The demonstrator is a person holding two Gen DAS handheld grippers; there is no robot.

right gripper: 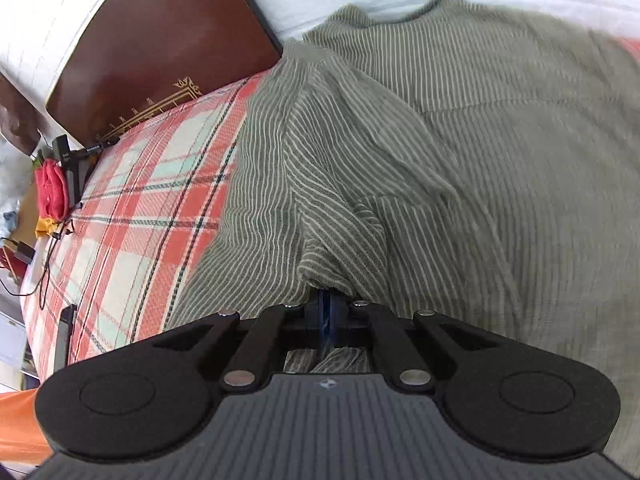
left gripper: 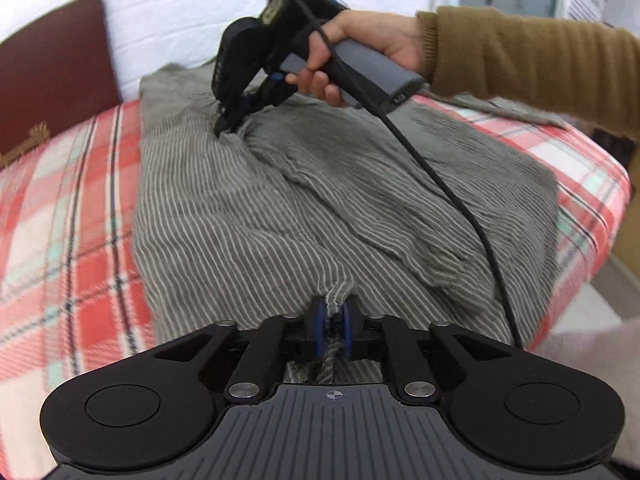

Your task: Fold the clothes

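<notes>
Currently, the garment [left gripper: 304, 200], grey-green with thin white stripes, lies spread and rumpled across the bed [left gripper: 60, 216], over a red, white and mint plaid cover. A dark brown headboard [left gripper: 52, 68] stands at the bed's far end against a white wall.

Left hand-held gripper [left gripper: 331, 326]: seen from its own camera, it points down at the bed. A bunched fold of the garment sits between its blue pads [left gripper: 318, 328]; the jaws stand narrowly apart around this fold, pinching it.

Right hand-held gripper [left gripper: 228, 126]: seen from the left camera, it is tilted steeply down, tips on the garment at its far part, near the headboard. Its jaws are closed on a gathered pinch of fabric, which puckers around the tips. The right camera confirms this: the pads [right gripper: 330, 320] are pressed together with cloth running between them.

Right hand [left gripper: 356, 56]: wrapped around the grey handle, fingers curled beneath, index finger up along the black body. The forearm enters from the picture's right in a mustard ribbed sleeve [left gripper: 532, 60]. A black cable [left gripper: 448, 184] trails from the handle across the garment.
</notes>
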